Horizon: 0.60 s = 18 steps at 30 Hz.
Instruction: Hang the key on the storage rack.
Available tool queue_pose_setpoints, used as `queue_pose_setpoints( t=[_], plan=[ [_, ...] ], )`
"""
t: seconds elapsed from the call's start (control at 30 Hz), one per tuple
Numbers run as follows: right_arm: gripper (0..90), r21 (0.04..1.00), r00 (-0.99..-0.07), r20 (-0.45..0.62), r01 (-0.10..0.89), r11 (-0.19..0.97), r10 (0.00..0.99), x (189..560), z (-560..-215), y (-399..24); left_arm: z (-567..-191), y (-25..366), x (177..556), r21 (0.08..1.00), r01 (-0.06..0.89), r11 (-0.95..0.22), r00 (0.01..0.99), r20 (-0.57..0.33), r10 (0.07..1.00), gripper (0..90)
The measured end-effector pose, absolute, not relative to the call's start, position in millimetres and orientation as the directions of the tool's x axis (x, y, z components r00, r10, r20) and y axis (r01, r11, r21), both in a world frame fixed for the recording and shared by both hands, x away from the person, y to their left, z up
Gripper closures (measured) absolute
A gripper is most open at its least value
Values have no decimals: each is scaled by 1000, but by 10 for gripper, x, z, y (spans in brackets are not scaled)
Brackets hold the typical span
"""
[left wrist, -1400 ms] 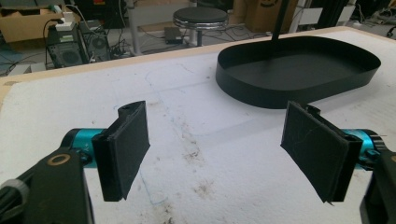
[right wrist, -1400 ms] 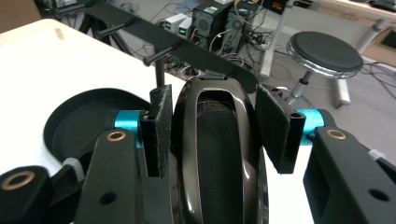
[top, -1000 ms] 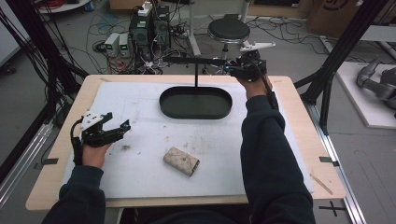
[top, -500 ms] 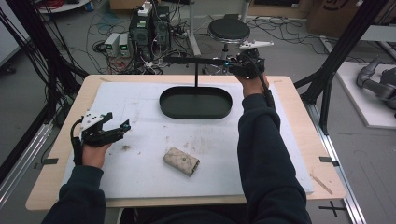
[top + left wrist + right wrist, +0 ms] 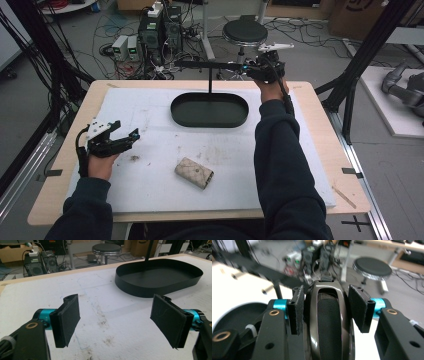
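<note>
Gripping a glossy dark headset band point(image 5: 329, 315) between its black pads, the right gripper point(image 5: 257, 67) hangs raised above the table's far edge, right of centre — the band runs straight up between the jaws, though the right pad looks barely apart from it. Just beside it, a black horizontal bar point(image 5: 202, 64) on a thin post stands over the oval black tray point(image 5: 209, 109) at the far middle of the white mat point(image 5: 150, 180). The left gripper point(image 5: 116, 140) rests near the table's left edge, jaws spread wide with nothing between them. A beige quilted pouch point(image 5: 194, 172) lies toward the near edge, well apart from both.
</note>
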State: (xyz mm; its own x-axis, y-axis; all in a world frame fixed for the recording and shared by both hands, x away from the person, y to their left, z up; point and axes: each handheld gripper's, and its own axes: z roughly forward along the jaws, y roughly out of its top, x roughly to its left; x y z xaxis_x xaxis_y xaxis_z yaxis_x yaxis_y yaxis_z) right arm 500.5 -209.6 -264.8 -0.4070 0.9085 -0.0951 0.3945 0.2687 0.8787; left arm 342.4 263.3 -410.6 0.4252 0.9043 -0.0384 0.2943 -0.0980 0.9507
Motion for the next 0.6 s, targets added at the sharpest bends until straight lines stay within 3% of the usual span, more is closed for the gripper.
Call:
queue_pose_setpoints(
  t=[0.23,0.43,0.6],
  plan=[
    [500,788,-363,-268,451,420,892,5038,-2901,-2115,-4107,2631,3423,951,293,-99,424,-37,905,231],
    [499,711,-381,-288,530,463,879,5106,-3174,-2066,-4109,2623,3423,950,296,-103,425,-34,905,232],
    [498,708,-380,-250,555,436,891,5178,-3311,-1985,-4105,2627,3418,951,293,-102,425,-34,904,232]
  ],
)
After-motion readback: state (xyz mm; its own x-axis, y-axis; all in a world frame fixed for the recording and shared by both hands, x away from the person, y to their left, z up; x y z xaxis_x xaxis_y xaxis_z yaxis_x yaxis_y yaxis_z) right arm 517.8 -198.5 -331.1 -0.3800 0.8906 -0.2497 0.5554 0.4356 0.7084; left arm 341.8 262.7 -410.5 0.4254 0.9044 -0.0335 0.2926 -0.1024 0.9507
